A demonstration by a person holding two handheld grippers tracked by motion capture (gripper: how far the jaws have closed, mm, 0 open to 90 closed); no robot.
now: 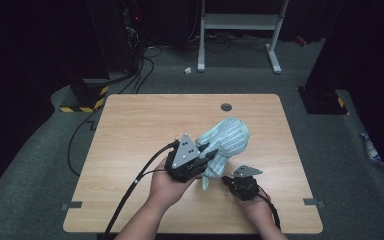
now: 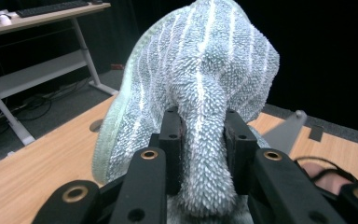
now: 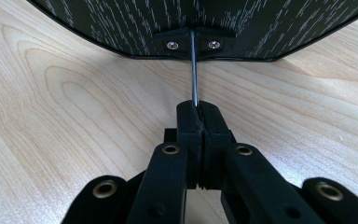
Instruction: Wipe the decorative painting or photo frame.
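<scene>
**Towel lifted by left tool; right tool closed on a thin rod**

Near the middle of the wooden surface (image 1: pixel 130 150), a pale green striped towel (image 1: pixel 225 140) is bunched and raised, its upper part ballooning above the grip point and a lower corner hanging toward the surface. The left tool (image 1: pixel 205 155) has its jaws closed on a thick fold of the cloth; in the left gripper view the fold (image 2: pixel 200 154) fills the gap between the jaws, which stand partly apart around it. Pinching a gathered fold, rather than an edge, likely keeps the bulk clear of the surface for repositioning.

The right tool (image 1: pixel 242 186) sits low, just beside the hanging corner. In the right gripper view its jaws (image 3: pixel 198 135) are pressed together on a thin metal rod (image 3: pixel 194 70) that runs up to a dark panel (image 3: pixel 200 18) overhead. What this rod belongs to cannot be determined. Both hands enter from the near edge.
</scene>
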